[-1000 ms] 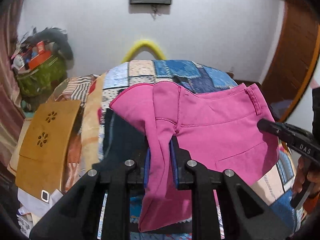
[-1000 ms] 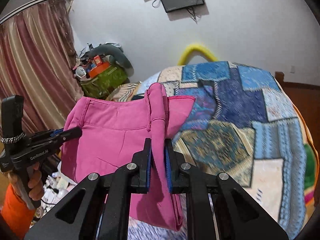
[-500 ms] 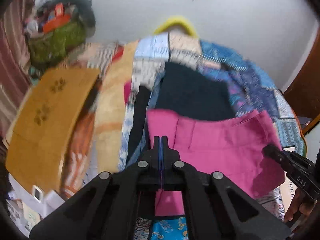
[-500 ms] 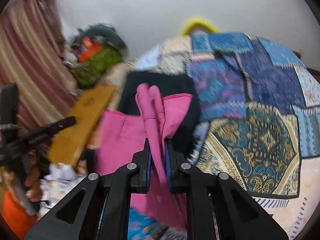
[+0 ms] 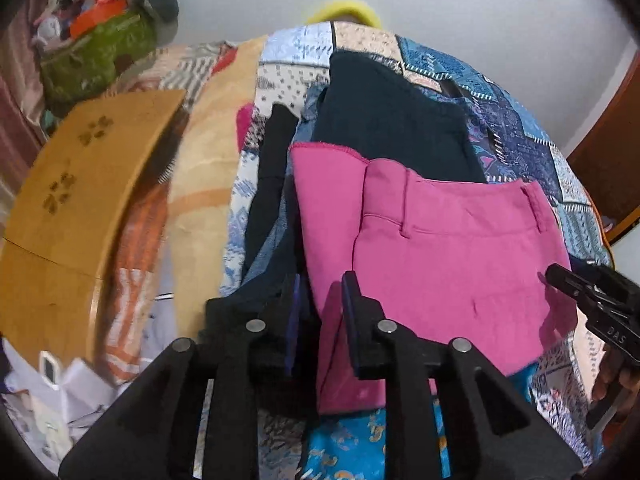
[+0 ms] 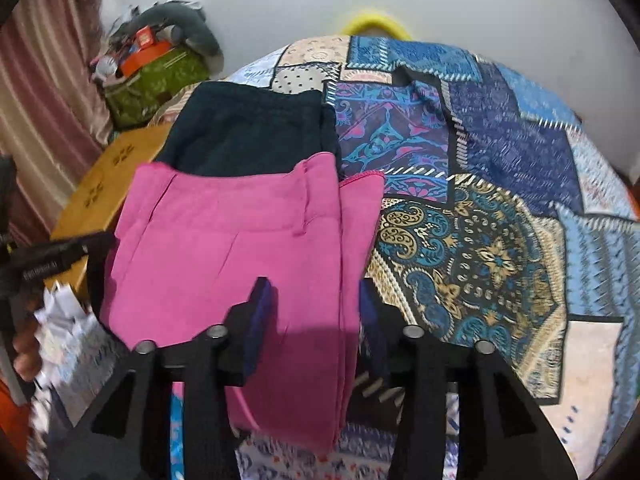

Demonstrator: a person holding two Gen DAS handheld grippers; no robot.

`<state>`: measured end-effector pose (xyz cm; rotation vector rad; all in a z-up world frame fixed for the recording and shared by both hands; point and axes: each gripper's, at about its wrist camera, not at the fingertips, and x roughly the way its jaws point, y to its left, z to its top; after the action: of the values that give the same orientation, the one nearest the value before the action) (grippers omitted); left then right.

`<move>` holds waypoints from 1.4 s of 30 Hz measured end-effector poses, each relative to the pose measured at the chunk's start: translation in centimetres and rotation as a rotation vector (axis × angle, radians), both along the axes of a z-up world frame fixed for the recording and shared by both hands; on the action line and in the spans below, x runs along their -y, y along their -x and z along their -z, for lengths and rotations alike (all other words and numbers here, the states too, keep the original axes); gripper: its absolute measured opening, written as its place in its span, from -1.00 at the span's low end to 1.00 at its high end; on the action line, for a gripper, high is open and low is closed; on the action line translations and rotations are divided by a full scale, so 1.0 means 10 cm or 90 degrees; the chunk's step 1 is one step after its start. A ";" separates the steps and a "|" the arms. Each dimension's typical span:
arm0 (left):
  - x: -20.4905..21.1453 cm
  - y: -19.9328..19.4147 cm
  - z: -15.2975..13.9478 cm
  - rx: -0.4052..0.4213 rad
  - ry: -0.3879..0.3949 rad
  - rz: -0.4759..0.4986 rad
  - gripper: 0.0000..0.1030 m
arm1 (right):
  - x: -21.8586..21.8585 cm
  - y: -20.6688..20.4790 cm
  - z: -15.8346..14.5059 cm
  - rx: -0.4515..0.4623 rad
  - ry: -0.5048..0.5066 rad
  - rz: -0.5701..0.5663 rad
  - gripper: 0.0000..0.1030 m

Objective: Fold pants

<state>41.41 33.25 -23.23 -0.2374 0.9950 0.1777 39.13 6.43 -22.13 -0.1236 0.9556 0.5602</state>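
Note:
The folded pink pants [image 5: 440,248] lie flat on the patchwork bedspread, partly over a dark folded garment [image 5: 392,128]. My left gripper [image 5: 319,312] is open, its jaws apart at the pants' near left edge, holding nothing. My right gripper [image 6: 314,312] is open with its jaws spread over the pants' [image 6: 240,248] near right edge. The right gripper's tip [image 5: 592,292] shows at the far right of the left wrist view. The left gripper's tip [image 6: 60,256] shows at the far left of the right wrist view.
The patchwork bedspread [image 6: 500,200] covers the bed. A wooden board [image 5: 72,208] lies to the left. A green bag with clutter [image 5: 96,48] stands at the back left. A yellow curved object [image 6: 372,24] sits by the far wall. Papers [image 5: 60,392] lie at the near left.
Both grippers lowered the pink pants onto the bed over the dark garment, then opened and let go. The pants now lie flat, where they hung bunched in the jaws before.

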 end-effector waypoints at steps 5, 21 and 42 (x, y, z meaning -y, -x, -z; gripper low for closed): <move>0.25 0.39 -0.54 0.063 -0.050 0.021 -0.48 | 0.09 0.35 -0.33 0.064 -0.011 -0.027 -0.18; 1.55 2.53 -2.51 0.370 -0.176 0.065 -0.46 | 0.77 2.27 -2.24 0.330 -0.238 -0.087 -0.17; 2.13 3.78 -2.66 0.497 -0.205 0.006 0.92 | 1.10 3.29 -2.34 0.427 -0.256 -0.020 1.00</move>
<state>3.60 11.94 3.36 0.0051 0.1841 0.2103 6.21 -4.54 1.31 0.0379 0.1816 0.6708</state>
